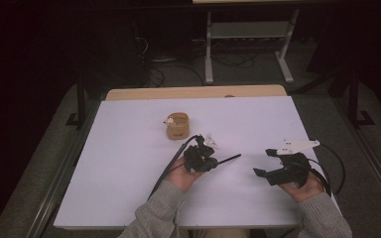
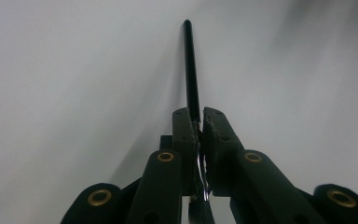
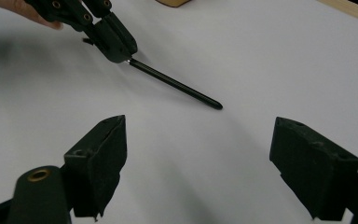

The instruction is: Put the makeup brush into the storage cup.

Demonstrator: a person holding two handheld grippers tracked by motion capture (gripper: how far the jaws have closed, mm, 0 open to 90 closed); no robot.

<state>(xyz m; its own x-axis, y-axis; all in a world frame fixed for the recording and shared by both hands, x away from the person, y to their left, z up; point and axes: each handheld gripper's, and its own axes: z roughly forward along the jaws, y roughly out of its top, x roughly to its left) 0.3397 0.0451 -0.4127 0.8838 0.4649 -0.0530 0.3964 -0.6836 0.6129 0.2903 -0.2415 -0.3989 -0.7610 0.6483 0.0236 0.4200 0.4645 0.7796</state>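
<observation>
Now black pen (image 2: 190, 70) clamped between left gripper (image 2: 198, 122) fingers (image 2: 185, 130).

Dim room, dark beyond the table (image 1: 129, 148) — its white top is the brightest surface in the high view, which is soft and grainy. Both gripper views are greyer, with faint, diffuse shadows under the pen (image 3: 175, 84) and blur towards the corners.

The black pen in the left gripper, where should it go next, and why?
Probably toward the wooden holder. The left gripper is shut on the black pen, which sticks out level over the table, and the holder's top is open. The right gripper is open, holding nothing.
</observation>
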